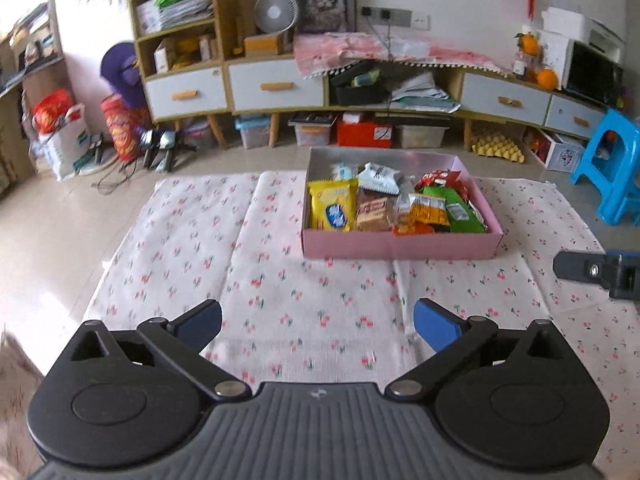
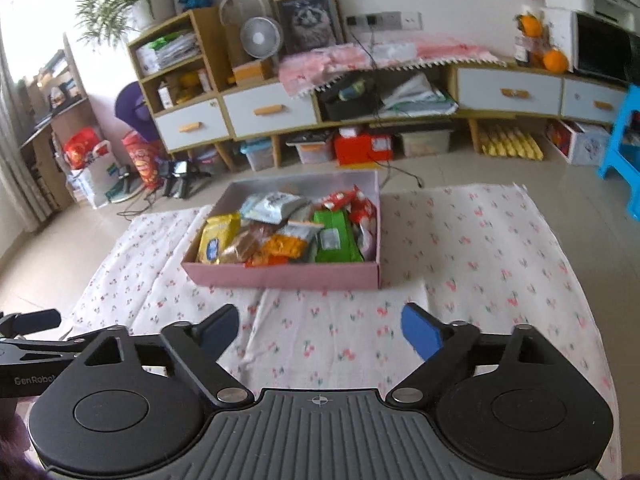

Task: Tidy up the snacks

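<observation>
A shallow pink cardboard box (image 1: 400,244) filled with mixed snack packets (image 1: 394,204) is seen on the cherry-print white cloth (image 1: 200,248). Near it, the left tool (image 1: 318,322) and right tool (image 2: 320,330) are held spread wide, empty.

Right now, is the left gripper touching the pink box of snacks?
Apart. In the left wrist view the left gripper is open and empty, and a wide strip of cherry-print cloth lies bare between its fingertips and the pink box.
</observation>
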`<state>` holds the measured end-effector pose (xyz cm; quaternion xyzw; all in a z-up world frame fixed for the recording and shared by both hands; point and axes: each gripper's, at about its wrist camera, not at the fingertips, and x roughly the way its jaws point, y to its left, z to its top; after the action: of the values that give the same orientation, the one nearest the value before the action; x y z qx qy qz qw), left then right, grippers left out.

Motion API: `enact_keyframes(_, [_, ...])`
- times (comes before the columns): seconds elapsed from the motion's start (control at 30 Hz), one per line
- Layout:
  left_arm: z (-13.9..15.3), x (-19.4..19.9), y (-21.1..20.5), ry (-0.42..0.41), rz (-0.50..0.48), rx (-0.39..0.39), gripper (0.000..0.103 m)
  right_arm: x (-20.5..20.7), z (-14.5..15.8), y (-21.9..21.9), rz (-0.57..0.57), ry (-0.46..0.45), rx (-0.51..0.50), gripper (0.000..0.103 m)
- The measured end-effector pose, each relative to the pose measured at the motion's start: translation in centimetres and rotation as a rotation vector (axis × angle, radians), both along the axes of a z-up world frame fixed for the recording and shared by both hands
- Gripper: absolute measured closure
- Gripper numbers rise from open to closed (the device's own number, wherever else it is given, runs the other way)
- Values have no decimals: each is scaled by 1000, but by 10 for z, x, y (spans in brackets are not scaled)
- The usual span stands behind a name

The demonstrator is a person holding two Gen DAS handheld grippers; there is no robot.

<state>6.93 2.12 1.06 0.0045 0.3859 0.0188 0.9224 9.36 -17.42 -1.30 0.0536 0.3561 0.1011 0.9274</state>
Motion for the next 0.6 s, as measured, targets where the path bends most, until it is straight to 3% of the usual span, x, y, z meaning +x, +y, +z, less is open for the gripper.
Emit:
enact_keyframes(0.3, [-7,-5,0,88,32,-31,1,-15,-10,14,-33,61,-73,10])
enact_keyframes(0.6, [-14,-1,-5,105,30,-9,1,-10,-21,20,-8,87,-107,10])
